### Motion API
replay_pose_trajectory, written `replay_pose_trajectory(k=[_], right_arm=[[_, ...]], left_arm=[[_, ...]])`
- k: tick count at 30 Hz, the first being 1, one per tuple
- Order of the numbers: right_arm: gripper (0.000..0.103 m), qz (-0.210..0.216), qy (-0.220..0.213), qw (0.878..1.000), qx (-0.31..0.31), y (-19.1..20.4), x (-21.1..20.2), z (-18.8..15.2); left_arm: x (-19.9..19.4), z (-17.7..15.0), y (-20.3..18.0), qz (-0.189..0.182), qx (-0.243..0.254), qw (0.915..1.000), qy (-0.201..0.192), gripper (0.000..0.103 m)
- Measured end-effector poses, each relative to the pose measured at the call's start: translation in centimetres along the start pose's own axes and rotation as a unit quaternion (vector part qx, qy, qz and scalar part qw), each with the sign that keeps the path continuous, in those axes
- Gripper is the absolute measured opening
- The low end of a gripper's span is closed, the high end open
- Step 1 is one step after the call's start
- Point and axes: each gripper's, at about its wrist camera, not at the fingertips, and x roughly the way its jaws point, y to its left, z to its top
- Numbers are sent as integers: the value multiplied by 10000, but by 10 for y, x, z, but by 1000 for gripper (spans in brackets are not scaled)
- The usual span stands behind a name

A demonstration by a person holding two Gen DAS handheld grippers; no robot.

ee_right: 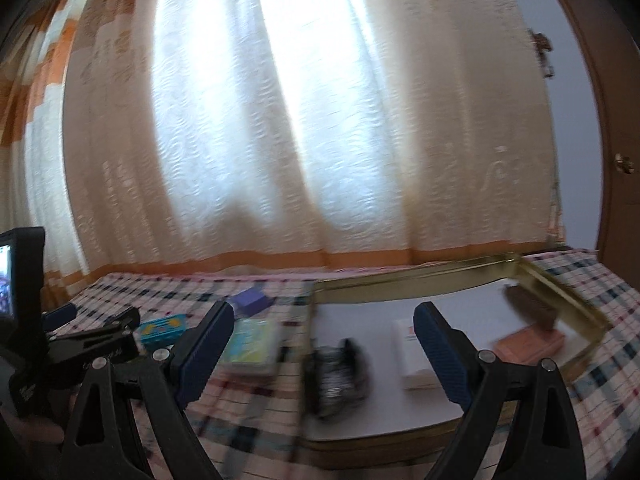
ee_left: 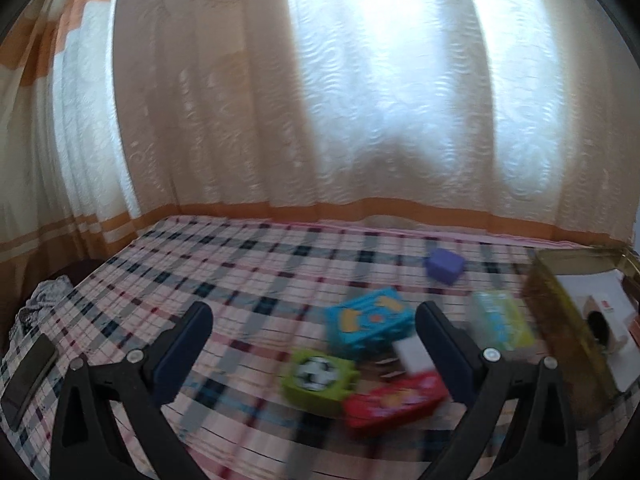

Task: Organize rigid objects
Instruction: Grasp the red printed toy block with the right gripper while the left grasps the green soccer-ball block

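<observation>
Several toys lie on the plaid bedcover in the left wrist view: a blue block (ee_left: 368, 324), a green block with a football picture (ee_left: 320, 380), a red flat case (ee_left: 396, 400), a purple cube (ee_left: 444, 266) and a clear box with green print (ee_left: 502, 320). My left gripper (ee_left: 314, 314) is open above the cover, with the blue and green blocks showing beyond its gap and nothing held. My right gripper (ee_right: 324, 314) is open over the near end of a gold-rimmed tray (ee_right: 420, 282). The tray holds a black object (ee_right: 336, 376), a white box (ee_right: 412, 360), a pink box (ee_right: 528, 340) and a brown brush (ee_right: 532, 308).
A dark phone (ee_left: 28, 376) and a grey cloth (ee_left: 44, 300) lie at the bed's left edge. Cream and orange curtains (ee_left: 320, 100) close off the far side. A brown door (ee_right: 616, 160) stands at the right. The left gripper's body (ee_right: 100, 332) shows at the left of the right wrist view.
</observation>
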Motion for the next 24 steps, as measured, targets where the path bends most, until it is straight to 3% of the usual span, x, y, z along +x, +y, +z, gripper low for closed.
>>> replay_pose_trajectory(k=[10, 17, 24], right_arm=[[93, 735, 873, 9933, -177, 63, 36, -9], [93, 1149, 1712, 9771, -530, 112, 64, -22], [93, 1306, 2434, 9576, -817, 139, 86, -37]], left_arm=[[33, 4, 58, 292, -290, 9982, 437, 103], [52, 5, 86, 434, -354, 9961, 678, 103], [64, 5, 102, 568, -381, 9935, 915, 103]])
